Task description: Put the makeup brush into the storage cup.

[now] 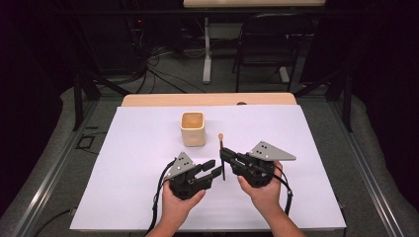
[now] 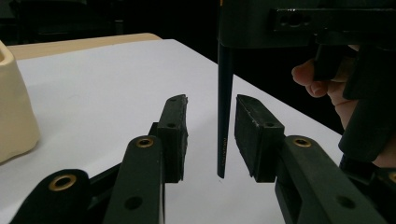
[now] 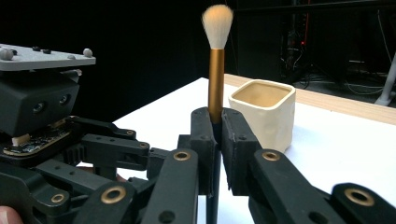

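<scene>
The makeup brush [image 3: 216, 70] is held upright, pinched by the right gripper [image 3: 215, 135] near the cream cup [image 1: 192, 128]; its handle tip is flanked, untouched, by the spread left gripper [image 2: 211, 135].

table: white sheet [image 1: 148, 197] on wooden top | cup: cream square cup [image 1: 192, 128] near centre, upright | brush [image 1: 222, 155]: upright, pale tip up, gripped in right gripper [image 1: 226, 159], just right of cup | left gripper [image 1: 213, 169]: jaws apart, beside brush's lower end | background: dark chair [image 1: 269, 44] beyond table
</scene>
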A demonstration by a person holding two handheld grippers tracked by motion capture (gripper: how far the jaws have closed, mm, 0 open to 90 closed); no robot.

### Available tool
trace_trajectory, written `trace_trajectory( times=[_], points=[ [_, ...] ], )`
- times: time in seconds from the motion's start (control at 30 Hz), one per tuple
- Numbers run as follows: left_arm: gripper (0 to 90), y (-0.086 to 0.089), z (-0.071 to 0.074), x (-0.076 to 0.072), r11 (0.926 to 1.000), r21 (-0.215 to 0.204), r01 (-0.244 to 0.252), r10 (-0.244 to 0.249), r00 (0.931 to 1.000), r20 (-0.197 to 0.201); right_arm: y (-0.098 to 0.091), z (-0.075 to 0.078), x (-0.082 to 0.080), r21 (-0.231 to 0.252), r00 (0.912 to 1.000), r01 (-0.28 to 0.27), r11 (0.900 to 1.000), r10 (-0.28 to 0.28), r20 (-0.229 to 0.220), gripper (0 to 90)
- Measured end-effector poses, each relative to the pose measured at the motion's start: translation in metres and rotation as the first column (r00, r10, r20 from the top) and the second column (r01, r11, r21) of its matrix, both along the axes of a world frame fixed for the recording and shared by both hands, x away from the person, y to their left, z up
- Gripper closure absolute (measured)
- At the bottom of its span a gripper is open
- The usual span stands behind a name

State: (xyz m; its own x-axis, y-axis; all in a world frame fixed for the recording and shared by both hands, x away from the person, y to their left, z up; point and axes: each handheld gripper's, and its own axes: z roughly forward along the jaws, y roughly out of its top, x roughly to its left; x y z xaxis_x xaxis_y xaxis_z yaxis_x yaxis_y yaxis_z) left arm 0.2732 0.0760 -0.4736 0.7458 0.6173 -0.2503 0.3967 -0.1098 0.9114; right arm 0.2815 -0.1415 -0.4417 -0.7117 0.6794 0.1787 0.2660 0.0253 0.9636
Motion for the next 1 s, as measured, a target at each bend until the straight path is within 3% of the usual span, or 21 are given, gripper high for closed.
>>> trace_trajectory(
  times=[0.27, 0.43, 0.47, 0.67, 1.0],
  points=[
    [67.5, -0.0022, -0.0015, 0.0004, 1.0000, 0.000, -0.009, 0.009, 1.0000, 0.000, 0.0001, 0.0010, -0.0005, 0.014, 1.0000, -0.001, 0.9999, 0.001, 0.007, 83.7],
    [69.8, -0.0035, -0.0023, 0.0008, 0.9998, -0.007, 0.017, -0.017, 0.9998, -0.006, 0.0005, 0.0010, -0.0012, 0.031, 1.0000, -0.004, 0.9995, 0.004, 0.003, 83.7],
    [70.2, -0.0050, -0.0025, -0.0001, 1.0000, -0.001, -0.005, 0.005, 1.0000, -0.004, 0.0010, 0.0009, -0.0014, 0.035, 1.0000, -0.005, 0.9994, 0.004, 0.005, 83.7],
    [72.3, -0.0074, -0.0054, 0.0004, 0.9998, 0.004, 0.019, -0.018, 0.9998, -0.011, 0.0032, 0.0002, -0.0019, 0.027, 0.9999, -0.010, 0.9996, 0.010, 0.007, 83.7],
    [76.3, -0.0094, -0.0082, -0.0003, 0.9998, 0.018, 0.010, -0.010, 0.9998, -0.019, 0.0033, 0.0005, -0.0023, 0.024, 0.9999, -0.011, 0.9996, 0.011, 0.010, 83.7]
  ],
)
